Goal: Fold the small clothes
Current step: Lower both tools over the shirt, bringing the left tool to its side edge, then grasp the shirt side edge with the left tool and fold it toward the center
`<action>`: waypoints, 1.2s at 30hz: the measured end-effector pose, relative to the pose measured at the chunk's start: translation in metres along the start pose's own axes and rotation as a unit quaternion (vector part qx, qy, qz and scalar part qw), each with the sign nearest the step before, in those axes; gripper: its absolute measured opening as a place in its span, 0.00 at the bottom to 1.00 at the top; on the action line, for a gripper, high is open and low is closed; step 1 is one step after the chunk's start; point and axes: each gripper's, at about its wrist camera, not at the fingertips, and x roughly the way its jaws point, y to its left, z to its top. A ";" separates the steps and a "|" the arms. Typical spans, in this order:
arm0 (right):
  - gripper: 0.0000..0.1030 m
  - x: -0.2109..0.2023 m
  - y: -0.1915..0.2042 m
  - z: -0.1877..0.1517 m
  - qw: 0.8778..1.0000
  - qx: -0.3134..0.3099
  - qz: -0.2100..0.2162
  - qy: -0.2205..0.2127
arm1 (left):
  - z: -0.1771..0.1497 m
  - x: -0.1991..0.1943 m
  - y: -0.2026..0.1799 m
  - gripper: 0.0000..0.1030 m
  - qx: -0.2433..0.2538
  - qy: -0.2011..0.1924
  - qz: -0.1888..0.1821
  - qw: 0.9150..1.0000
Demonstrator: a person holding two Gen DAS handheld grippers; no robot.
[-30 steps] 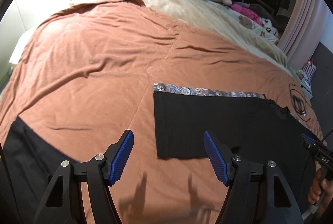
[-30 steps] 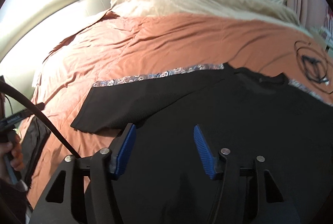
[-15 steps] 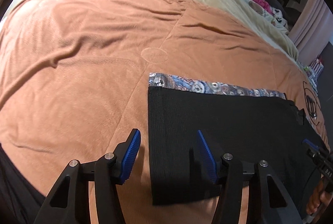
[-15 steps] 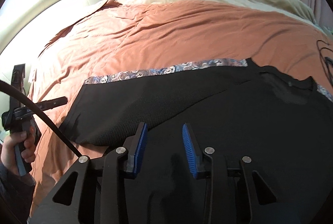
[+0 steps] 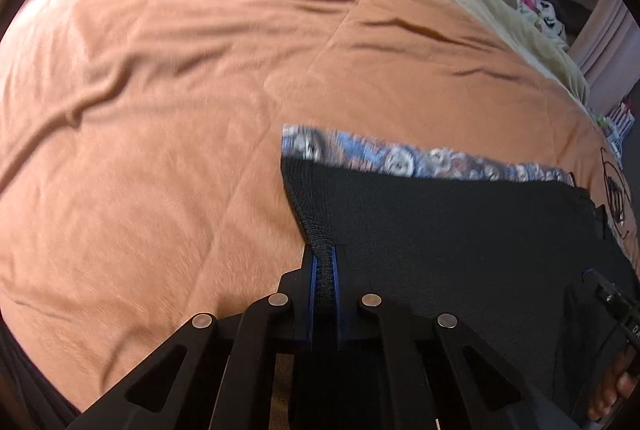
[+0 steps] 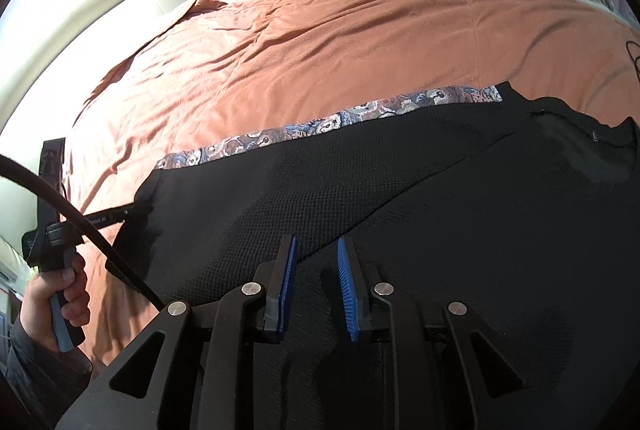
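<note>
On the orange-brown bedspread [image 5: 160,134] lies the black garment [image 5: 460,230], spread flat with a patterned strip [image 5: 400,160] showing along its far edge. At the garment's left edge, the left gripper [image 5: 325,266] has its 2 blue pads [image 5: 313,282] pressed together on a bunched ridge of the black fabric — the cloth is clamped between them. The right gripper [image 6: 316,270] sits low over the middle of the garment, its jaws closing with a narrow gap between the pads and black fabric beneath them — whether the pads touch the fabric cannot be told.
</note>
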 end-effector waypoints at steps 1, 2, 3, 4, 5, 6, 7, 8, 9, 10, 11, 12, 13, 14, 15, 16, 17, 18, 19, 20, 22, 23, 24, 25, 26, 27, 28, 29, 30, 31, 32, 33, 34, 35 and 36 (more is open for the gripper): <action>0.17 0.001 -0.001 0.001 1.000 0.003 0.004 0.001 | 0.003 -0.003 -0.002 0.06 0.002 -0.004 -0.001 1.000; 0.17 0.002 -0.002 0.001 1.000 0.006 0.008 0.002 | 0.008 -0.012 -0.007 0.06 0.007 -0.014 -0.005 1.000; 0.17 0.004 -0.002 0.001 1.000 0.009 0.013 0.003 | 0.011 -0.017 -0.010 0.06 0.010 -0.021 -0.005 1.000; 0.17 0.006 -0.002 0.003 1.000 0.012 0.017 0.006 | 0.014 -0.021 -0.012 0.06 0.013 -0.024 -0.006 1.000; 0.17 0.008 -0.003 0.003 1.000 0.014 0.020 0.008 | 0.018 -0.027 -0.017 0.06 0.016 -0.029 -0.007 0.999; 0.17 0.010 -0.003 0.002 1.000 0.015 0.023 0.010 | 0.022 -0.032 -0.022 0.06 0.019 -0.034 -0.008 0.999; 0.17 0.015 -0.003 0.001 0.999 0.018 0.027 0.014 | 0.026 -0.037 -0.027 0.06 0.022 -0.038 -0.009 0.999; 0.17 0.019 -0.004 0.001 0.999 0.020 0.029 0.018 | 0.029 -0.040 -0.030 0.06 0.026 -0.041 -0.008 0.999; 0.17 0.025 -0.004 -0.001 0.999 0.024 0.033 0.022 | 0.032 -0.046 -0.036 0.06 0.031 -0.047 -0.007 0.998; 0.17 0.028 -0.004 0.000 0.999 0.026 0.036 0.026 | 0.036 -0.050 -0.041 0.06 0.036 -0.051 -0.007 0.998; 0.17 0.034 -0.005 0.000 0.998 0.028 0.039 0.033 | 0.038 -0.054 -0.045 0.06 0.039 -0.054 -0.008 0.998; 0.17 0.039 -0.004 -0.001 0.998 0.028 0.041 0.039 | 0.041 -0.057 -0.049 0.06 0.043 -0.057 -0.009 0.997; 0.17 0.044 -0.004 -0.001 0.998 0.029 0.044 0.045 | 0.044 -0.063 -0.056 0.06 0.050 -0.062 -0.010 0.997; 0.17 0.048 -0.005 -0.001 0.997 0.031 0.047 0.050 | 0.046 -0.067 -0.061 0.06 0.054 -0.066 -0.010 0.996; 0.17 0.048 -0.006 0.000 0.997 0.034 0.050 0.050 | 0.049 -0.073 -0.067 0.06 0.061 -0.070 -0.012 0.996; 0.17 0.047 -0.007 0.002 0.997 0.039 0.054 0.050 | 0.051 -0.075 -0.071 0.06 0.064 -0.072 -0.013 0.995; 0.17 0.043 -0.010 0.004 0.996 0.043 0.061 0.047 | 0.053 -0.081 -0.079 0.06 0.071 -0.076 -0.014 0.994; 0.17 0.038 -0.008 0.008 0.996 0.036 0.067 0.041 | 0.054 -0.085 -0.085 0.06 0.076 -0.078 -0.015 0.994; 0.18 0.034 -0.007 0.009 0.997 0.029 0.070 0.035 | 0.055 -0.088 -0.090 0.06 0.081 -0.080 -0.017 0.993; 0.18 0.026 -0.006 0.011 0.997 0.019 0.068 0.026 | 0.057 -0.092 -0.096 0.06 0.085 -0.082 -0.019 0.993; 0.22 0.016 -0.008 0.012 0.998 0.011 0.063 0.019 | 0.058 -0.100 -0.107 0.06 0.091 -0.088 -0.023 0.992; 0.24 0.010 -0.010 0.013 0.998 0.009 0.063 0.016 | 0.058 -0.104 -0.115 0.06 0.096 -0.091 -0.026 0.991; 0.31 0.005 -0.012 0.012 0.998 0.008 0.058 0.013 | 0.059 -0.107 -0.120 0.06 0.098 -0.092 -0.028 0.990; 0.40 0.001 -0.014 0.011 0.999 0.008 0.052 0.009 | 0.059 -0.110 -0.128 0.06 0.103 -0.094 -0.031 0.990; 0.45 -0.003 -0.017 0.011 0.999 0.009 0.049 0.006 | 0.059 -0.113 -0.135 0.06 0.106 -0.095 -0.034 0.989; 0.52 -0.008 -0.022 0.010 0.999 0.012 0.047 0.001 | 0.059 -0.115 -0.142 0.06 0.110 -0.096 -0.037 0.989; 0.53 -0.011 -0.023 0.009 0.999 0.014 0.046 0.000 | 0.058 -0.117 -0.149 0.06 0.115 -0.097 -0.040 0.988; 0.53 -0.016 -0.028 0.009 0.999 0.018 0.045 -0.001 | 0.057 -0.119 -0.157 0.06 0.120 -0.098 -0.043 0.987; 0.53 -0.021 -0.030 0.007 0.999 0.022 0.045 -0.002 | 0.056 -0.122 -0.165 0.06 0.126 -0.099 -0.046 0.986; 0.53 -0.027 -0.036 0.005 0.999 0.025 0.045 -0.003 | 0.055 -0.123 -0.170 0.06 0.130 -0.100 -0.048 0.985; 0.53 -0.033 -0.042 0.004 0.999 0.028 0.044 -0.004 | 0.053 -0.125 -0.180 0.06 0.139 -0.100 -0.052 0.984; 0.53 -0.039 -0.043 0.002 0.999 0.030 0.043 -0.006 | 0.052 -0.126 -0.184 0.06 0.143 -0.100 -0.054 0.983; 0.53 -0.047 -0.047 0.001 0.999 0.033 0.040 -0.008 | 0.050 -0.127 -0.192 0.06 0.150 -0.099 -0.057 0.982; 0.53 -0.055 -0.052 -0.001 0.999 0.035 0.037 -0.011 | 0.048 -0.127 -0.199 0.06 0.154 -0.098 -0.060 0.981; 0.53 -0.060 -0.055 -0.002 0.999 0.038 0.035 -0.013 | 0.046 -0.128 -0.207 0.06 0.159 -0.097 -0.063 0.981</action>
